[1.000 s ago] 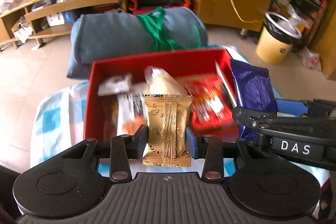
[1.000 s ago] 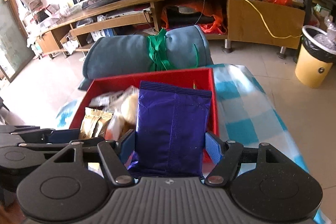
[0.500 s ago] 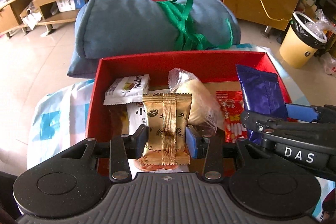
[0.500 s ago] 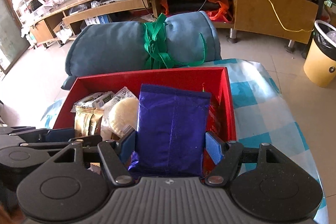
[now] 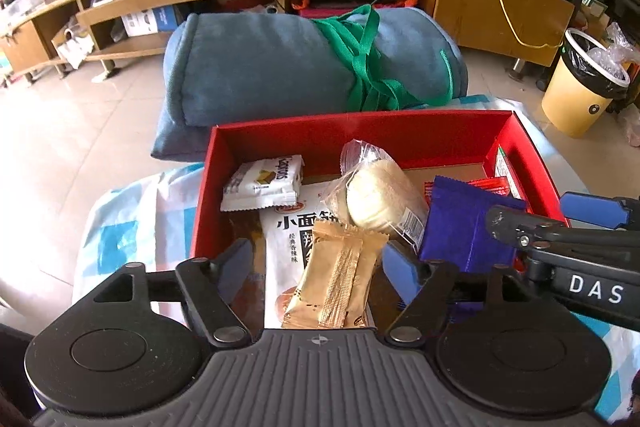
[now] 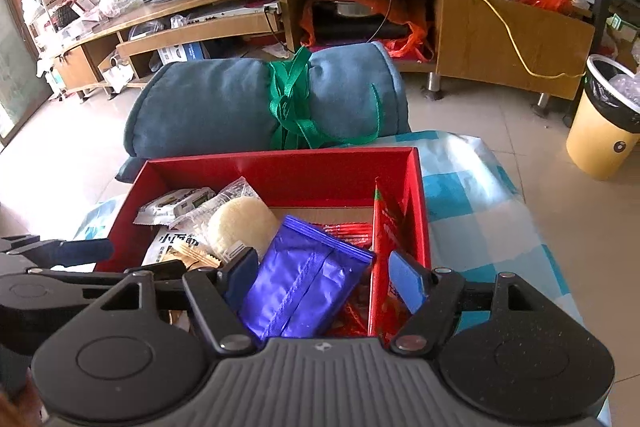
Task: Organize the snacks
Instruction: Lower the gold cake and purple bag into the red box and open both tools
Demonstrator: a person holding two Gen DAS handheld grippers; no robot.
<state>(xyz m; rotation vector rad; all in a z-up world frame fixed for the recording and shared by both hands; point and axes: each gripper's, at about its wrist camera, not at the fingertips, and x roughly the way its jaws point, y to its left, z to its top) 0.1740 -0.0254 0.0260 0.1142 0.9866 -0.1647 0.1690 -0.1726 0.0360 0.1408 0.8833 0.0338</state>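
Left wrist view: left gripper jaws have just been opening, now wide; gold packet lies tilted between them, untouched, in red box. Right gripper also parted; blue packet slumps toward 11 o'clock, loose.

Your box sat on the table; snack packets lay inside; rolled cushion behind.

gold packet tilted | blue packet tilted | both inside red box
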